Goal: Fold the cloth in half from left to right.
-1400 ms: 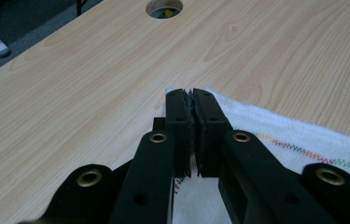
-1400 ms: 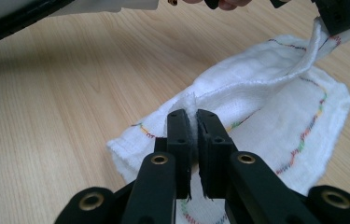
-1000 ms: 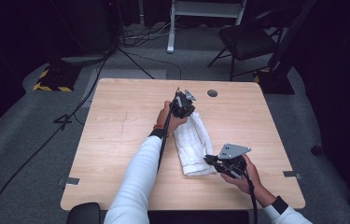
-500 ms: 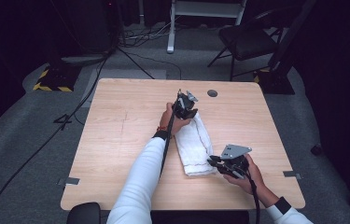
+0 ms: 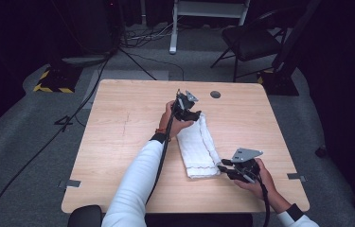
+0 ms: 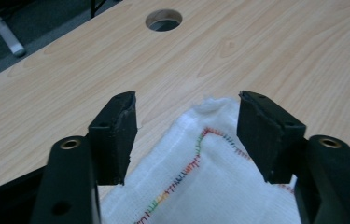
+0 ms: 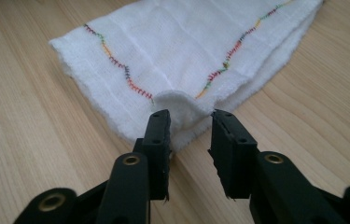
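Observation:
A folded white cloth point(image 5: 198, 146) with multicoloured stitching lies along the middle of the wooden table point(image 5: 118, 142). My left gripper point(image 5: 194, 115) is at its far end. Its jaws have just been opening, and in the left gripper view the left gripper point(image 6: 186, 100) stands open, with the cloth's point(image 6: 210, 186) corner lying loose between the pads. My right gripper point(image 5: 221, 167) is at the near end. Its jaws have also just been opening. In the right gripper view the right gripper point(image 7: 189, 116) is open, with a curled corner of the cloth point(image 7: 186, 46) in the gap.
A round cable hole point(image 5: 215, 94) point(image 6: 164, 19) sits in the table beyond the left gripper. A chair point(image 5: 251, 40) and a white stand point(image 5: 203, 14) are on the floor behind the table, with cables point(image 5: 71, 118) trailing at the left.
Both grippers' jaws have opened and let go of the cloth's two ends. The right hand has sunk a little toward the table. The cloth lies flat where it was.

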`<state>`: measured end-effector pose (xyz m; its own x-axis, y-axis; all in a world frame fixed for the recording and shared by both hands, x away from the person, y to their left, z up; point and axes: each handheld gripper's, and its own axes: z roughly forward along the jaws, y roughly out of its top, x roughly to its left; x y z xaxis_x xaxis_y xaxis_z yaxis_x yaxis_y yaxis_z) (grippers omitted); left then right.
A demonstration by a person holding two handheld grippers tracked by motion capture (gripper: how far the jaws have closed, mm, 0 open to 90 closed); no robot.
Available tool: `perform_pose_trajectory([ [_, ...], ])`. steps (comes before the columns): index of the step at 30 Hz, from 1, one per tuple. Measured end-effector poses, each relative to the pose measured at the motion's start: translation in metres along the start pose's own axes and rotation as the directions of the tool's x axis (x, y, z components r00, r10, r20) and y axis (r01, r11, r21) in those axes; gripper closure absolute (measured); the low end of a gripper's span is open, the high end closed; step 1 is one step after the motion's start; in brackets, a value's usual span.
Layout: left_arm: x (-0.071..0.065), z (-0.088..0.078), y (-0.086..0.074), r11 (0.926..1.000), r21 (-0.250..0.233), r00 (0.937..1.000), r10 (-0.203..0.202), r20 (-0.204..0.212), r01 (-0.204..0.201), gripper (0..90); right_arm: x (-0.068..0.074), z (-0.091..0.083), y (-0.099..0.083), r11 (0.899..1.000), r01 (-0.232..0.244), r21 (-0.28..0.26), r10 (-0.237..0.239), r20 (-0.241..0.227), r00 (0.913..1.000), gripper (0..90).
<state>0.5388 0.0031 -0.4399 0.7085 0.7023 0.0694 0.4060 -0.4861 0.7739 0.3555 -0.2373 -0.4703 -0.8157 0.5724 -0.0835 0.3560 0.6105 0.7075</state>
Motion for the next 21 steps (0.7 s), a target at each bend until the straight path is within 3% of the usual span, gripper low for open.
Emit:
perform_pose_trajectory([
  [6,-0.019,-0.026,-0.010,0.9977,-0.004,0.9952,0.068,0.069,-0.068,29.2,-0.006,-0.007,-0.009,0.999,-0.035,0.000,0.035,-0.006,0.9994,57.2],
  [9,-0.027,-0.038,-0.019,0.9960,-0.006,0.9916,0.089,0.093,-0.089,27.6,-0.006,-0.010,-0.012,1.000,-0.026,0.007,0.026,-0.014,0.9996,53.9],
  [13,-0.041,-0.052,-0.035,0.9942,-0.002,0.9838,0.107,0.144,-0.108,26.4,-0.007,-0.016,-0.017,1.000,-0.029,0.011,0.029,-0.011,0.9995,50.0],
  [21,-0.068,-0.076,-0.075,0.9855,0.043,0.9648,0.151,0.215,-0.164,25.4,-0.023,-0.025,-0.013,0.995,-0.065,-0.070,0.068,0.041,0.9968,46.1],
])
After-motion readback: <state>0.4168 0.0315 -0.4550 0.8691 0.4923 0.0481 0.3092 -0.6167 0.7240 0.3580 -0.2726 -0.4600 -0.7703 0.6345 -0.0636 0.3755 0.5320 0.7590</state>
